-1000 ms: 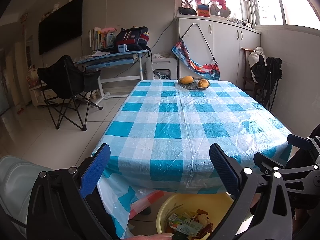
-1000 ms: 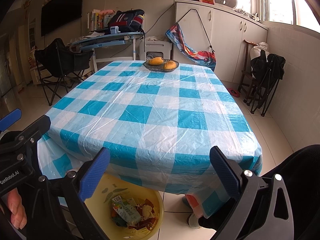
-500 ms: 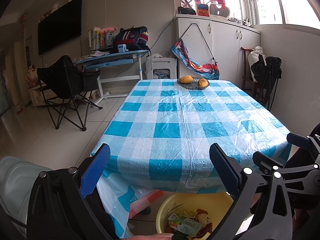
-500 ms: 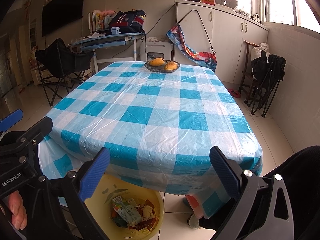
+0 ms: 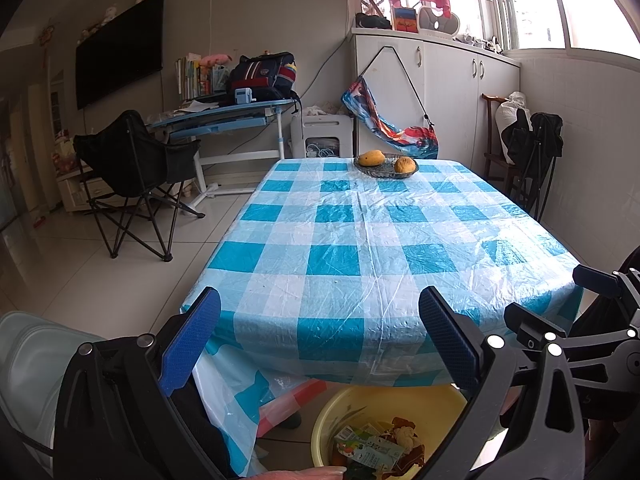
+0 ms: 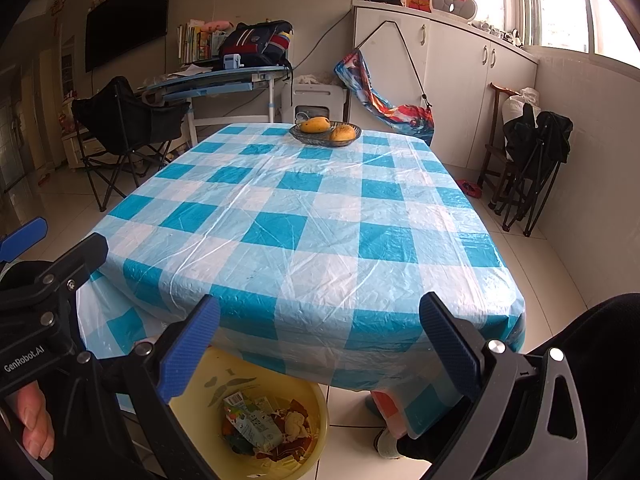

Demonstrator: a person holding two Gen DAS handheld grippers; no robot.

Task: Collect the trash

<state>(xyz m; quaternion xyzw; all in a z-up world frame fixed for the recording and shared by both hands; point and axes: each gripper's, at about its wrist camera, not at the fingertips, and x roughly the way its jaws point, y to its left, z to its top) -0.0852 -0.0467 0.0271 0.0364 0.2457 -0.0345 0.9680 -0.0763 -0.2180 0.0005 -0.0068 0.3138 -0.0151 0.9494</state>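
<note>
Below the near edge of the table (image 5: 400, 272), just under both tools, a yellow basin (image 6: 308, 400) sits on the tiled floor with the trash (image 6: 260, 426) heaped inside it: a crumpled green-and-white drink carton, brown wrappers and a pale wad of paper. The carton carries print, but it is too small and creased to read.

The left gripper (image 5: 316, 336) hangs at the table's edge with its blue-padded fingers spread wide and nothing between them; the basin (image 5: 332, 420) lies beneath and slightly right of its gap. The right gripper (image 6: 320, 340) is likewise spread apart and empty, with the basin below and a little left of its gap. Each tool shows at the side of the other's view. On the black body of the left gripper, seen from the right wrist view, white lettering reads "GenRobot.AI". A thumb curls around that body low at the left edge.

Ahead of both grippers stretches the blue-and-white checked plastic cloth, wrinkled and glossy. At its far end, well apart from the tools, a dark glass dish (image 6: 325, 136) holds two mangoes (image 6: 315, 124). Beyond and to the left stand a black folding chair (image 5: 132, 172) and a blue desk (image 5: 224, 120) bearing a backpack and books, whose spines I cannot read.
</note>
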